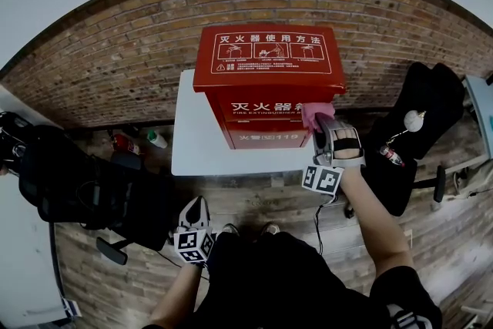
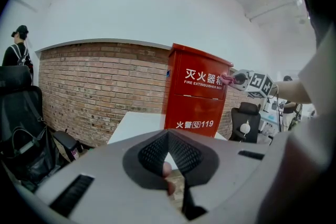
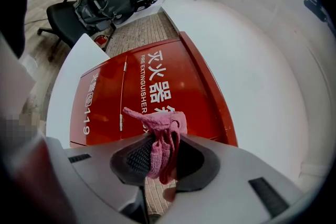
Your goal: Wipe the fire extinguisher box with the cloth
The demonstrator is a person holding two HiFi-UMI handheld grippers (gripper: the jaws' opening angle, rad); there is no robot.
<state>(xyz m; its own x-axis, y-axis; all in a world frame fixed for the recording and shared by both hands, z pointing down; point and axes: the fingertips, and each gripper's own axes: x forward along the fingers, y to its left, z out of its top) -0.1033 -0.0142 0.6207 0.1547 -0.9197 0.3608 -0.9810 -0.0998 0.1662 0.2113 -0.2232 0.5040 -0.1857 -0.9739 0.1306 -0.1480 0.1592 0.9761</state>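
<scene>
Red fire extinguisher box (image 1: 266,81): is standing upright on the white surface (image 1: 192,142), with its back towards the brick wall (image 1: 115,58). White characters and the number 119 are showing on its front face.

Pink cloth (image 1: 316,115): is sitting bunched between the jaws of my right gripper. Its free end is lying against the front face of the box, at the upper right, over the last of the large white characters.

Right gripper (image 1: 323,127): I am holding it out in front of me with its jaws clamping the cloth. Folds of the cloth are hanging down between the two pads.

Left gripper (image 1: 194,219): I am holding it low beside my leg, well apart from the box and below the near edge of the surface. Its jaws are meeting at the tips and are gripping nothing.

Surroundings: a black office chair (image 1: 424,119) is standing to the right of the surface, and another black chair (image 1: 85,181) is standing to the left.
</scene>
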